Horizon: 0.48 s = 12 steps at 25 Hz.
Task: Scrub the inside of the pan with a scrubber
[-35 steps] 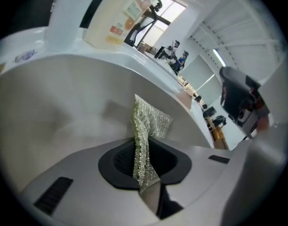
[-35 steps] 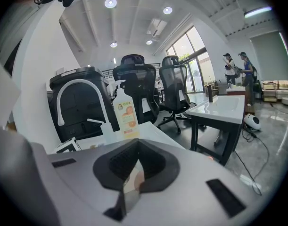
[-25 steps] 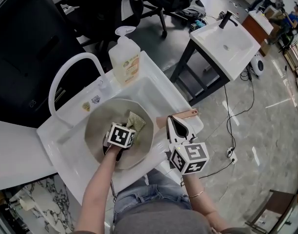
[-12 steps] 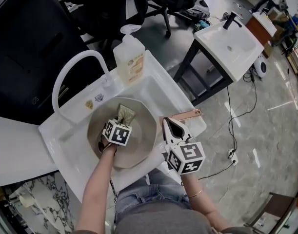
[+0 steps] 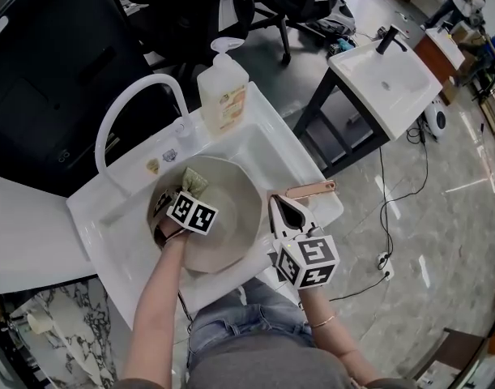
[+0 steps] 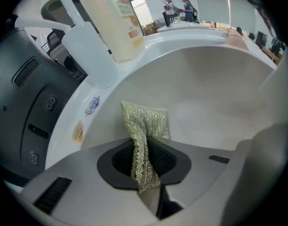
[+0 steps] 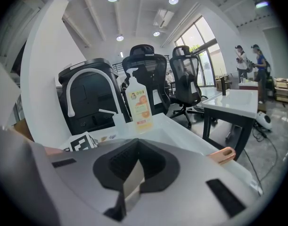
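One white sink (image 5: pixel 117 237) holds the pale pan (image 5: pixel 231 217), whose copper handle (image 5: pixel 310 190) points over the sink's right rim. A soap bottle (image 5: pixel 224 96) stands on the back ledge beside the arched faucet (image 5: pixel 121 120). The right gripper (image 5: pixel 276 207) is clamped on the pan's rim near the handle, with the thin edge between its jaws. The left gripper (image 5: pixel 185 191) pinches the glittery green scrubber (image 5: pixel 193 179), which lies against the pan's inner wall at its far left.

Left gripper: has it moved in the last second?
Yes. The left gripper, shut on the scrubber, has swept left across the pan, from below the soap bottle toward the faucet side.
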Available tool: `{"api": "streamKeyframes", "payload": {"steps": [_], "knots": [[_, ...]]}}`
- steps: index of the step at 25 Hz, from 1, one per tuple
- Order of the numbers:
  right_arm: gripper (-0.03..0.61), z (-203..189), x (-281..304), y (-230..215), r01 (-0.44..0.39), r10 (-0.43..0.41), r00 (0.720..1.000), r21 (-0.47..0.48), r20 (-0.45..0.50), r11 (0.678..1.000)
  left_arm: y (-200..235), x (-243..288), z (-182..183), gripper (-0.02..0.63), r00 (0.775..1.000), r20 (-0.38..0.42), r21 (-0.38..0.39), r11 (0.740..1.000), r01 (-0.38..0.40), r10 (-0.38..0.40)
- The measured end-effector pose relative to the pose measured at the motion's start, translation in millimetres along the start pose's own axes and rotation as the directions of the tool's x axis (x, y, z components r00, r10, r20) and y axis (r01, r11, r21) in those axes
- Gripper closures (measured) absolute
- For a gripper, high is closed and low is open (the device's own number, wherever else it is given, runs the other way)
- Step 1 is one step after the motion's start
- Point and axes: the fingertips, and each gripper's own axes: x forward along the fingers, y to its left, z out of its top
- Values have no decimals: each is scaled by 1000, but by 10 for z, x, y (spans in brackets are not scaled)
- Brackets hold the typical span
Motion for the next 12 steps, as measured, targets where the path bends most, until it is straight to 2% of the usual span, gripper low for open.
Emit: {"api": "streamKeyframes", "payload": {"steps": [7,9,12], "knots": [[568,18,-100,67,-10,10,1000,-16,16,1000,159,-95,-164,554,987,-56,151,979,-139,149],[568,35,-132,91,-13,13,1000,-21,23,1000,209,-182,-159,554,981,-49,161,971,-175,185],[568,68,-182,115,-17,18,999,-32,33,999,320,-436,-124,551,970,3,137,961,-240,242]]}}
